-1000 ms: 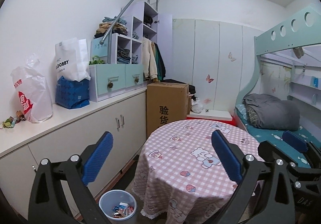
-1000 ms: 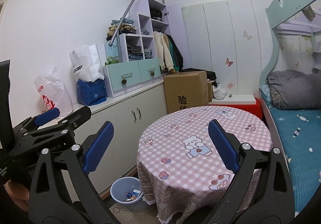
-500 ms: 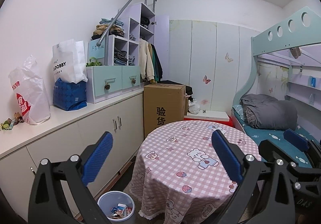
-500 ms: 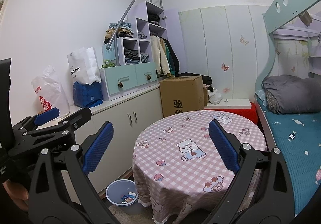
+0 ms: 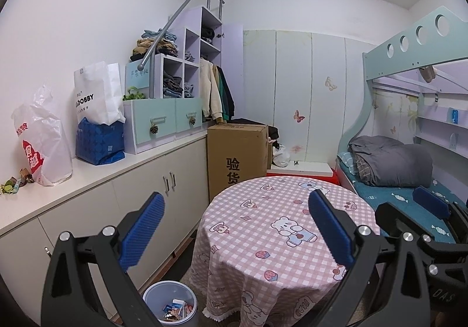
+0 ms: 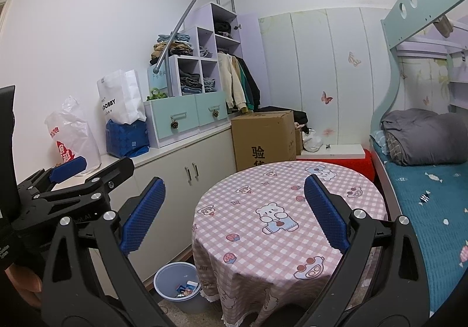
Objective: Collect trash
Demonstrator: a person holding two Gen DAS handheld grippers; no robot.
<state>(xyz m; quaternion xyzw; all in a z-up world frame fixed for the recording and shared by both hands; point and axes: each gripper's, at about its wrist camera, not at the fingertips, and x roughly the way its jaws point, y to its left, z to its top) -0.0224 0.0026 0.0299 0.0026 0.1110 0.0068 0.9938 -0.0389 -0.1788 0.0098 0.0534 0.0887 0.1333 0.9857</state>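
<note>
Sitting below left tongs (image 5: 234, 227): bin (image 5: 169, 305), seemingly wrappers.

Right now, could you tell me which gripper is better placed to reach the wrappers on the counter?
Left, probably. The left gripper is open and empty on the counter's side, where the wrappers lie; the right gripper is by the bed.

A cardboard box (image 5: 237, 155) stands behind the round table (image 5: 280, 227), beside white cabinets (image 5: 152, 195).
</note>
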